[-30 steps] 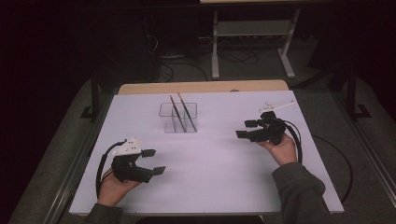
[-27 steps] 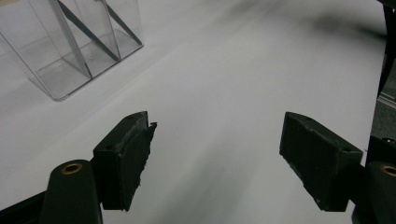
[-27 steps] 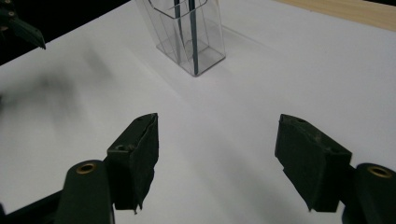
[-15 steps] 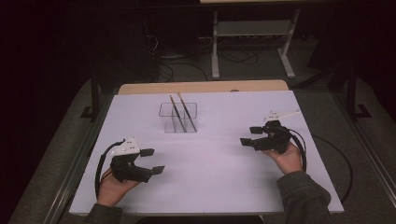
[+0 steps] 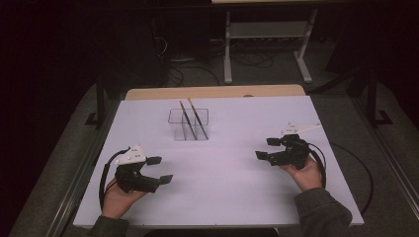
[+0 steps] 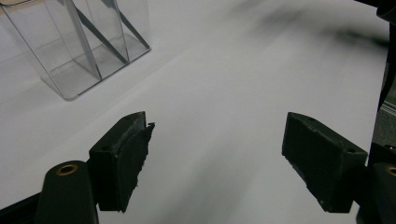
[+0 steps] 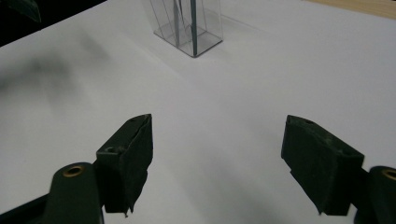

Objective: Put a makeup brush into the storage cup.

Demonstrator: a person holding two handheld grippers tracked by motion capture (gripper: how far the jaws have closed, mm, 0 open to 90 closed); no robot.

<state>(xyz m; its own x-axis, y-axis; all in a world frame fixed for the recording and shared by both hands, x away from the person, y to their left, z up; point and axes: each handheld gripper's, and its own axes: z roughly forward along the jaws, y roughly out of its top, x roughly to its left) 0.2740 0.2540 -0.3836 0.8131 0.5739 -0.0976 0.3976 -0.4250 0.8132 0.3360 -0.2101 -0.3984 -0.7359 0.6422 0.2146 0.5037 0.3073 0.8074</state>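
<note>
So my right gripper [image 5: 269, 148] has just pulled back from the middle of the table [image 5: 227, 168] toward the near right side, and its jaws have been opening up with nothing between them. Reads to me like the dropping-off part is done: both sticks [image 5: 193, 118] are standing tilted in the clear box [image 5: 188, 124] at the far centre, well apart from either gripper. Left gripper [image 5: 160, 169] hasn't budged, jaws wide and empty too, parked low at the near left. Both hands sit palm-under, jaws aimed inward across the white top, kind of a rest pose
</note>
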